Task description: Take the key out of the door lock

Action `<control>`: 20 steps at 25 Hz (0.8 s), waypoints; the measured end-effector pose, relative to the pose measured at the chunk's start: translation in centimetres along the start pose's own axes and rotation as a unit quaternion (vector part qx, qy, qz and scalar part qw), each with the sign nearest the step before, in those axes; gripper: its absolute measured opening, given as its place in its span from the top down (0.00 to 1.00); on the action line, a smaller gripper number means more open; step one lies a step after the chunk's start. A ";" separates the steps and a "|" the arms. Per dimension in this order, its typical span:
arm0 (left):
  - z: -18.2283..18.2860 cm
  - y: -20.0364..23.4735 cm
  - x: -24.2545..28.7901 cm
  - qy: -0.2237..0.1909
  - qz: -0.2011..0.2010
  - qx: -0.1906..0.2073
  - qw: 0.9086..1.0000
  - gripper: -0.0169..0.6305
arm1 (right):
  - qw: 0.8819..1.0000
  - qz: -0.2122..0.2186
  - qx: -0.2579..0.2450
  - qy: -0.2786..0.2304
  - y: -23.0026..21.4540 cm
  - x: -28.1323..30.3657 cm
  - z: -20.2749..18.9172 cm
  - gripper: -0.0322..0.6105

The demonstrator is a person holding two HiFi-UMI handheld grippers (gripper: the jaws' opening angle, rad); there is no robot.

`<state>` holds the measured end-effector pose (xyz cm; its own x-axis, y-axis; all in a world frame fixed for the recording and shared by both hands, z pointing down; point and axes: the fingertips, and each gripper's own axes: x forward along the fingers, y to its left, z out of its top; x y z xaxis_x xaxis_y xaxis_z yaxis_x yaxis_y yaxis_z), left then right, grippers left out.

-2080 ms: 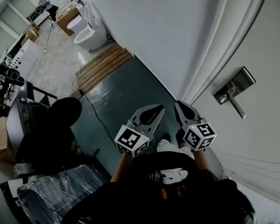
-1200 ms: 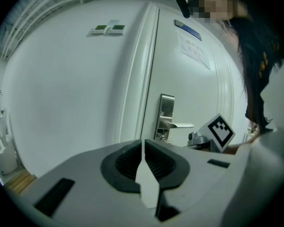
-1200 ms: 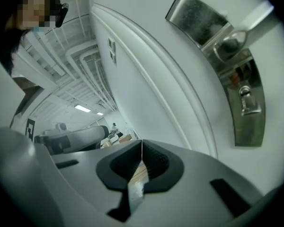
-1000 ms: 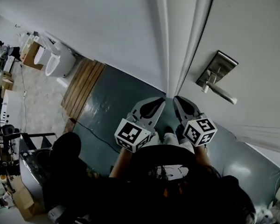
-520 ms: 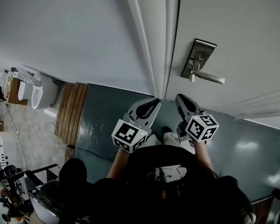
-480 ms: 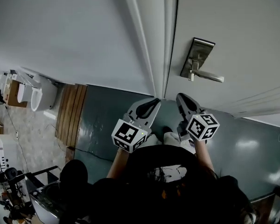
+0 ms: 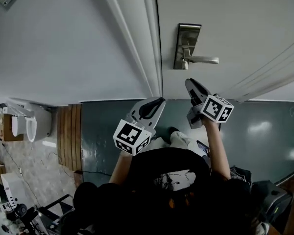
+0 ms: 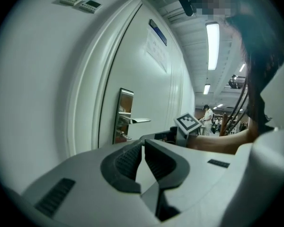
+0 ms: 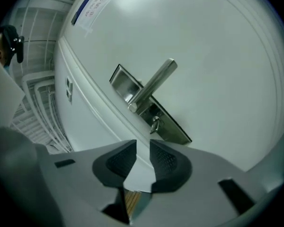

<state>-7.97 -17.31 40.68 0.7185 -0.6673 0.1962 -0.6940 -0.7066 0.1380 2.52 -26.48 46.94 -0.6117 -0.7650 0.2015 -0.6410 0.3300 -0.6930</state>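
**Key sits in the lock, right hand-held gripper opening just short of it**

The key (image 9: 155, 124) is a small, thin, silvery piece with a rounded, looped head. It sticks out of the brushed-metal lock plate (image 9: 173, 126) just past the base of the lever handle (image 9: 154, 85), on the end of the plate nearest the gripper. In the head view it is too small to make out; only the plate (image 7: 187, 33) and the lever (image 7: 202, 60) show there, on the white door (image 7: 235, 13) close to its edge.

The right hand-held gripper (image 9: 143, 148) points at the plate, near the key but apart from it. Its jaws are opening, with a clear gap between the ribbed pads (image 9: 166, 162) and nothing between them; the door panel shows through the gap. In the head view this gripper (image 7: 191, 85) is raised just below the lever.

The left hand-held gripper (image 8: 143, 144) is lower and further from the door (image 7: 156, 103), over the dark floor (image 7: 103, 116). Its jaw tips are pressed together and it carries nothing.
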 end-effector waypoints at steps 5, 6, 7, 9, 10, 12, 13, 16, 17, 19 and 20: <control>0.7 -1.7 -0.2 -0.007 -0.030 0.015 0.999 0.94 | 0.999 0.010 0.048 -0.011 -0.5 0.0 1.2 0.77; 0.7 -1.8 -0.2 -0.008 -0.033 0.016 0.999 0.94 | 0.998 0.015 0.063 -0.012 -0.8 0.3 1.4 0.75; 0.7 -1.8 -0.1 -0.008 -0.034 0.017 0.999 0.94 | 0.997 0.019 0.077 -0.015 -1.1 0.6 1.7 0.75; 0.7 -1.7 0.1 -0.010 -0.035 0.018 0.999 0.94 | 0.994 0.025 0.103 -0.022 -1.8 1.4 2.4 0.74; 0.7 -1.6 0.1 -0.010 -0.035 0.018 0.999 0.94 | 0.993 0.027 0.113 -0.025 -2.1 1.8 2.7 0.74; 0.7 -1.3 0.0 -0.010 -0.031 0.019 0.999 0.94 | 0.991 0.030 0.125 -0.029 -2.2 2.6 3.2 0.74; 0.7 -1.1 -0.1 -0.011 -0.029 0.020 0.999 0.94 | 0.991 0.031 0.128 -0.029 -2.2 3.0 3.5 0.74; 1.0 -0.6 -0.2 -0.014 -0.021 0.020 0.999 0.94 | 0.990 0.031 0.133 -0.026 -2.1 4.1 3.8 0.74; 1.1 -0.4 -0.3 -0.015 -0.019 0.019 1.000 0.94 | 0.990 0.032 0.134 -0.025 -2.0 4.4 3.7 0.74; 1.2 -0.2 -0.3 -0.016 -0.015 0.019 1.000 0.94 | 0.989 0.034 0.139 -0.021 -2.0 5.0 3.5 0.74; 1.2 0.0 -0.3 -0.016 -0.014 0.018 1.000 0.94 | 0.989 0.033 0.142 -0.020 -2.1 5.3 3.4 0.75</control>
<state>-8.14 -17.35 39.42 0.7386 -0.6545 0.1617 -0.6724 -0.7323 0.1073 2.21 -33.09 47.09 -0.6254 -0.7699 0.1269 -0.4414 0.2150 -0.8712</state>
